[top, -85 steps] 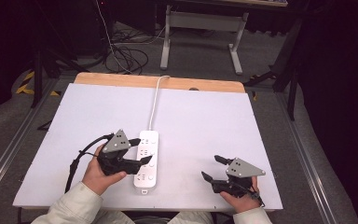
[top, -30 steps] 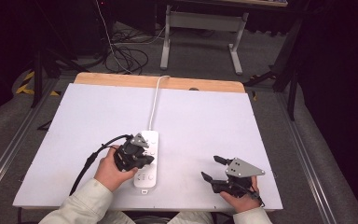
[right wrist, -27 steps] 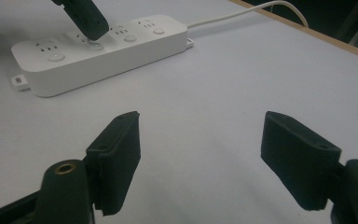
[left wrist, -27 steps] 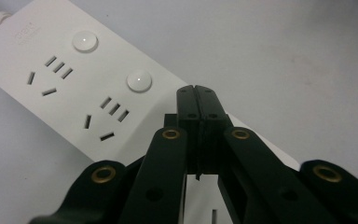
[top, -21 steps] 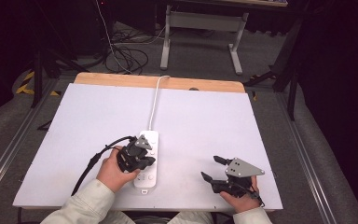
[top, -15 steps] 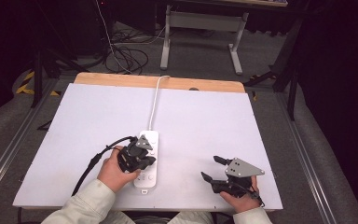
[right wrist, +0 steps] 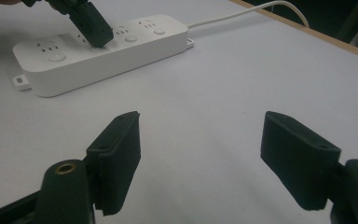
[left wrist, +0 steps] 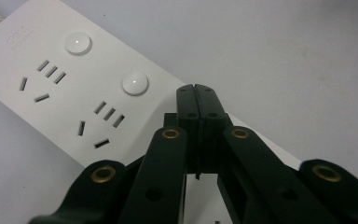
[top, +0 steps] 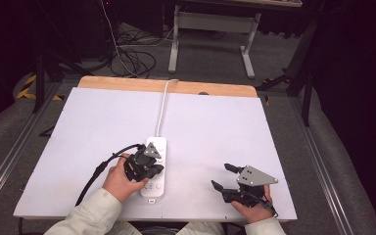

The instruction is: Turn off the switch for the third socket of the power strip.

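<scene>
A white power strip [top: 152,188] lies lengthwise at the table's front centre, its white cord [top: 162,105] running to the far edge. My left gripper [top: 152,164] is shut and empty, angled down over the strip's middle. In the left gripper view its joined tips [left wrist: 196,89] rest on the strip [left wrist: 51,79] beside a round button [left wrist: 134,82]; whether they press a button underneath is hidden. My right gripper [top: 221,176] stands open and empty near the front right. In the right gripper view its wide-apart pads [right wrist: 119,154] face the strip [right wrist: 121,51] and the left gripper [right wrist: 93,30].
The white tabletop [top: 78,127] has a wooden strip [top: 127,84] along its far edge. A black cable [top: 98,171] trails from the left gripper toward the front edge. Beyond the table are floor cables [top: 132,58] and a metal stand [top: 210,24].
The left gripper has moved right, from beside the strip to over its middle, and has tilted down onto it. The right gripper has stayed still and open.
</scene>
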Tool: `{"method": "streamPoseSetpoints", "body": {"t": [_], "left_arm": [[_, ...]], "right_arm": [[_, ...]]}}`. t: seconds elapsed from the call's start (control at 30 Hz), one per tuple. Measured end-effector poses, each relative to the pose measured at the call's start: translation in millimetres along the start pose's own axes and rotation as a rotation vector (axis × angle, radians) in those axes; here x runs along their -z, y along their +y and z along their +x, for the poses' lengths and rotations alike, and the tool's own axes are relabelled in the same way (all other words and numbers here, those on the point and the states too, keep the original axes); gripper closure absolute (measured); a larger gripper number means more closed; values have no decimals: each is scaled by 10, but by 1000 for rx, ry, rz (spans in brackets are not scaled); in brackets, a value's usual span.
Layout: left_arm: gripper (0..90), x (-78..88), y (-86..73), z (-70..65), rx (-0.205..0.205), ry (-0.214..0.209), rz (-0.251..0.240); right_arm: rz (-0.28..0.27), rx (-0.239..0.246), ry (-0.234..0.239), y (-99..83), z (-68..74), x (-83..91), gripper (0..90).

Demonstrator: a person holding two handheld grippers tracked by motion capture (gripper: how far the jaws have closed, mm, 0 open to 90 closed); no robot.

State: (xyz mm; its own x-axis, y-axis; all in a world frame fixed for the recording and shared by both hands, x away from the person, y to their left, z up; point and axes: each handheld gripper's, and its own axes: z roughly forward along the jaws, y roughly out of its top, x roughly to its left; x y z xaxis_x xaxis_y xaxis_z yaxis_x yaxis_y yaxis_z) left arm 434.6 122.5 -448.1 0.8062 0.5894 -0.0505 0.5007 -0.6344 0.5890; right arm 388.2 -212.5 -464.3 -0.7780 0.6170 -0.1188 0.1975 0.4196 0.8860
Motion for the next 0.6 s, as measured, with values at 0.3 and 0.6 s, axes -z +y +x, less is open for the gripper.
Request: {"method": "streamPoseSetpoints", "body": {"t": [0.3, 0.6], "left_arm": [[900, -3, -20, -14, -13, 12, -12], [900, -5, -24, -33, -17, 24, -13]], "right_arm": [[1, -6, 0, 2, 8, 3, 293], [2, -7, 1, 2, 9, 0, 293]]}}
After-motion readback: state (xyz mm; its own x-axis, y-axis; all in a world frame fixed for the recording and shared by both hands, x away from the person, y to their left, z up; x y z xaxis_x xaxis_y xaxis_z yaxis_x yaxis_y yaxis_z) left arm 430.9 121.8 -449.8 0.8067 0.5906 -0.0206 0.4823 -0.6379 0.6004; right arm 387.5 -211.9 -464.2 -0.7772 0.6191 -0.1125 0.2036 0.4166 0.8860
